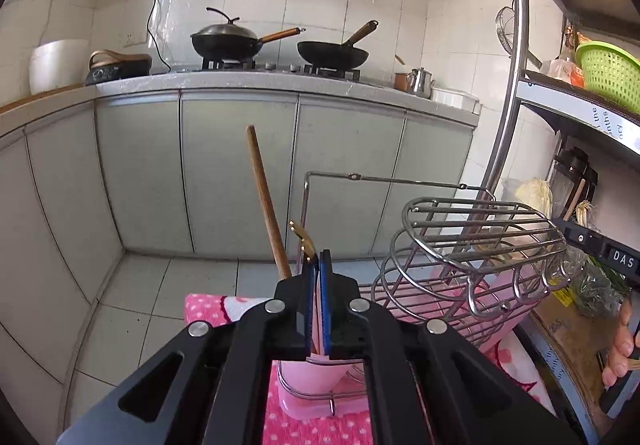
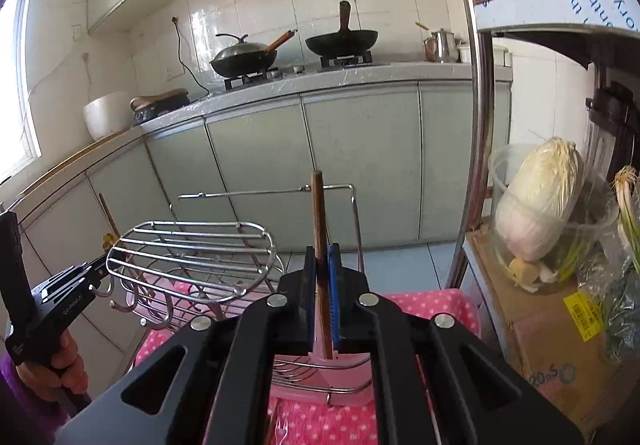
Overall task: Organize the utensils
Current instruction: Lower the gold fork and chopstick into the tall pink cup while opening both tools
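behind your work you have a lidded wok and an open wok on the stove, a steel kettle to their right, a green basket on the shelf rack, and a napa cabbage in a bag.

Two woks on the stove, one wire rack, one pink cup, two claws, one cabbage.

L gripper clamped, R gripper clamped
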{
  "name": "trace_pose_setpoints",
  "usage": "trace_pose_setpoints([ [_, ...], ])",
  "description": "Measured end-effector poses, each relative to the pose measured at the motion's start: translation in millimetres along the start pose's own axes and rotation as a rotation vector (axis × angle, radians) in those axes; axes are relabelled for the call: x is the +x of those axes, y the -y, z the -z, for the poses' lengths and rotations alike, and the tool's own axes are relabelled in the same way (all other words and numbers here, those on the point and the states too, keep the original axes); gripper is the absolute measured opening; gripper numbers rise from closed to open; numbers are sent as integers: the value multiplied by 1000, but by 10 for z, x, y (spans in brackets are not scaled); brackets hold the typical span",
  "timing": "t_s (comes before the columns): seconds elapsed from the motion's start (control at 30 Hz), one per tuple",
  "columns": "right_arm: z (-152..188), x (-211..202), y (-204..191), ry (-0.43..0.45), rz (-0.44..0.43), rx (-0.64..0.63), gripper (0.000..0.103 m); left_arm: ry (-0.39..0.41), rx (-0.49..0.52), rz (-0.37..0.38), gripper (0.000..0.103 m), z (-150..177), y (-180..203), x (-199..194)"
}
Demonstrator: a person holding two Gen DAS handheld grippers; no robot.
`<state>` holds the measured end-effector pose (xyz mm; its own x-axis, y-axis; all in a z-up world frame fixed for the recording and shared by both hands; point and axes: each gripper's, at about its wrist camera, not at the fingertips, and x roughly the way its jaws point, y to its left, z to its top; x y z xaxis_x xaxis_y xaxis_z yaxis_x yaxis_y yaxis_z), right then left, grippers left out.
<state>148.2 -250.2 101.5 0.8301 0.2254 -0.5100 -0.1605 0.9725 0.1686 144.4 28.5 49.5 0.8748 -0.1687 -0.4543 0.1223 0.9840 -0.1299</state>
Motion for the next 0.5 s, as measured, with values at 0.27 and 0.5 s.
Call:
trace_pose_setpoints([
  [0.27, 15, -24, 12, -55, 5, 8, 41, -37, -68, 37, 23, -92, -131, -130],
  [0.5, 29, -272, -23, -37, 28, -13, 42, -8, -77, 45, 23, -127, -158, -413],
])
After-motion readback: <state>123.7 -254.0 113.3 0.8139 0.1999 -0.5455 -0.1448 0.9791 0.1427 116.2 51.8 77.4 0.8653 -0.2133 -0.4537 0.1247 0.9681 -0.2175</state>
